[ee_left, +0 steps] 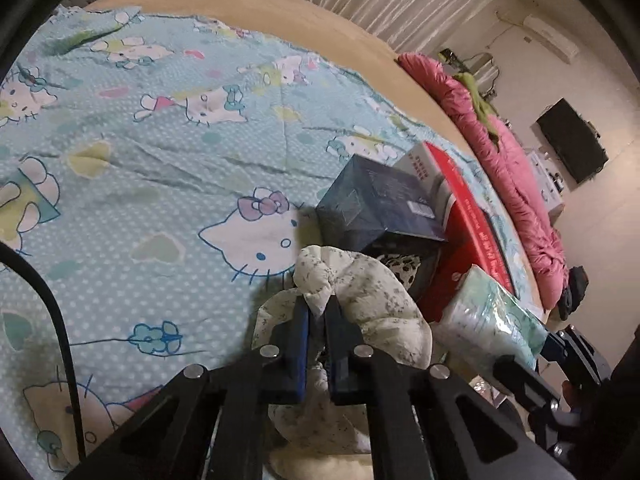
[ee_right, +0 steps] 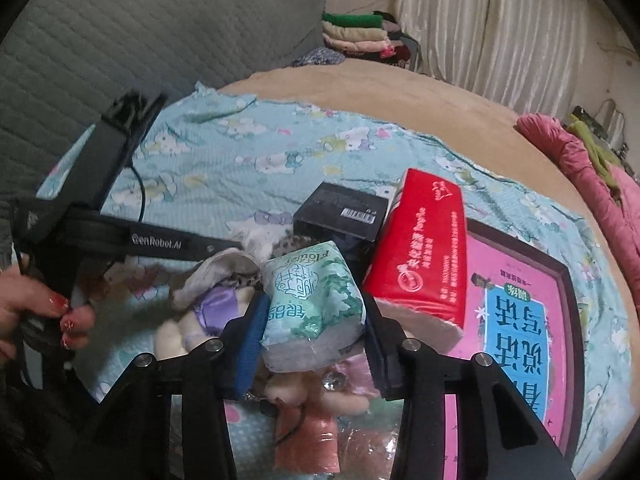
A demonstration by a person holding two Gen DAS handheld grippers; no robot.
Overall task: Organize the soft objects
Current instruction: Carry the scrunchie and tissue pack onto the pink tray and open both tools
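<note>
My left gripper [ee_left: 318, 312] is shut on a white speckled cloth [ee_left: 372, 300], pinched between its blue pads and held above the bed. My right gripper [ee_right: 314, 320] is shut on a green-and-white tissue pack [ee_right: 316, 304], which also shows at the right of the left wrist view [ee_left: 492, 316]. Below the right gripper lie small plush dolls [ee_right: 304, 396] and a purple-and-grey soft toy [ee_right: 218, 292]. A red tissue pack [ee_right: 424, 248] leans beside the green pack.
A Hello Kitty sheet [ee_left: 160, 160] covers the bed. A dark blue box [ee_left: 380, 204] and a black box [ee_right: 344, 208] sit near the red pack. A pink book [ee_right: 520, 320] lies at right. A pink quilt [ee_left: 508, 160] lines the bed's far edge. Folded clothes [ee_right: 356, 36] are stacked behind.
</note>
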